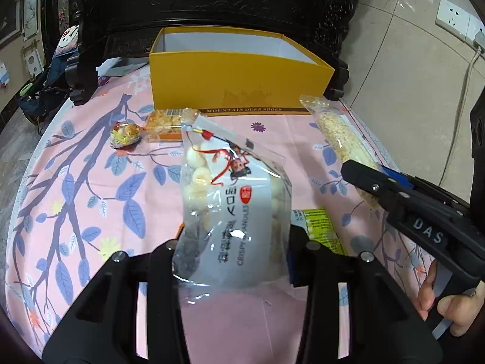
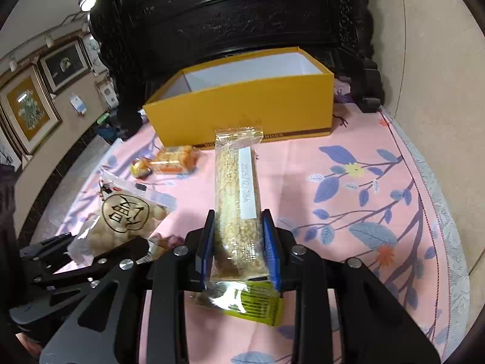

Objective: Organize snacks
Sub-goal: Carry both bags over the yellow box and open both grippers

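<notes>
With my left gripper (image 1: 233, 261) pinching the puff bag (image 1: 233, 200) and right gripper (image 2: 241, 248) clamping the cereal bar (image 2: 238, 194), I fear either slick wrapper slipping short of the yellow box (image 2: 242, 109).

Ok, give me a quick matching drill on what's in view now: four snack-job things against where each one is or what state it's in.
Things:
1. crispy granules bag
2. long grain bar
3. yellow box
4. orange snack pack

States:
A. lying on the cloth near the box
B. open, inside bare
C. clamped in the left gripper
D. clamped in the right gripper

Pairs: 1-C, 2-D, 3-B, 4-A
</notes>
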A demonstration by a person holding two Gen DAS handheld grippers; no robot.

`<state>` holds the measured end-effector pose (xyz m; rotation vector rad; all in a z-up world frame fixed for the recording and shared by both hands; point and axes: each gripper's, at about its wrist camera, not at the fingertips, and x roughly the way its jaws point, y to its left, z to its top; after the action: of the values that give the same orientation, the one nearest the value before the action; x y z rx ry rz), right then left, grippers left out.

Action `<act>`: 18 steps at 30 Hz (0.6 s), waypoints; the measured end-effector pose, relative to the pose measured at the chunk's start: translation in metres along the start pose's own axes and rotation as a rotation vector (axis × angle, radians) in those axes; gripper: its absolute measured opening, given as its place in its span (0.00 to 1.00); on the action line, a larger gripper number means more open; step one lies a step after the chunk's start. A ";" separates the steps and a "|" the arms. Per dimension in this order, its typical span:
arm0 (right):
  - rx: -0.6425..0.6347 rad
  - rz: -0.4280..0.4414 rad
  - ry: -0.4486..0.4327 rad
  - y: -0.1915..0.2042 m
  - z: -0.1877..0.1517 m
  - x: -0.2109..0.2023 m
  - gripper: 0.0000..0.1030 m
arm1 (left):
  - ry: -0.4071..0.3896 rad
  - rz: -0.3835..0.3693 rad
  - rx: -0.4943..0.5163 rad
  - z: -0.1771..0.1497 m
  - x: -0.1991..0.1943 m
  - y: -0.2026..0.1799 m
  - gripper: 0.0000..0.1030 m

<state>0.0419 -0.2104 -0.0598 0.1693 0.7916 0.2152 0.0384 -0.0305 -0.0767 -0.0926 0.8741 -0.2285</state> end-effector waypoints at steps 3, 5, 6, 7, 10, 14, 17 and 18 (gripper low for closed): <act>-0.006 0.009 -0.011 0.001 0.009 -0.001 0.29 | -0.020 0.005 0.005 0.008 -0.006 0.002 0.39; -0.016 0.024 -0.005 -0.001 0.021 0.005 0.29 | -0.036 0.008 0.008 0.021 -0.010 0.005 0.39; -0.019 0.034 -0.001 -0.002 0.027 0.009 0.29 | -0.041 0.009 0.009 0.029 -0.011 0.006 0.39; -0.025 0.047 0.004 -0.003 0.036 0.013 0.29 | -0.046 0.011 0.009 0.036 -0.011 0.007 0.39; -0.063 0.061 0.001 -0.003 0.070 0.025 0.29 | -0.072 0.025 0.005 0.076 -0.010 0.013 0.39; -0.072 0.066 -0.003 -0.009 0.127 0.044 0.29 | -0.112 0.065 0.002 0.134 -0.001 0.015 0.39; -0.065 0.042 -0.015 -0.011 0.165 0.058 0.29 | -0.113 0.069 -0.015 0.182 0.017 0.014 0.39; -0.060 0.033 -0.018 -0.011 0.180 0.065 0.29 | -0.107 0.066 -0.026 0.193 0.023 0.015 0.39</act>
<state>0.2175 -0.2168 0.0179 0.1279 0.7639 0.2675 0.2032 -0.0243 0.0268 -0.0990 0.7724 -0.1490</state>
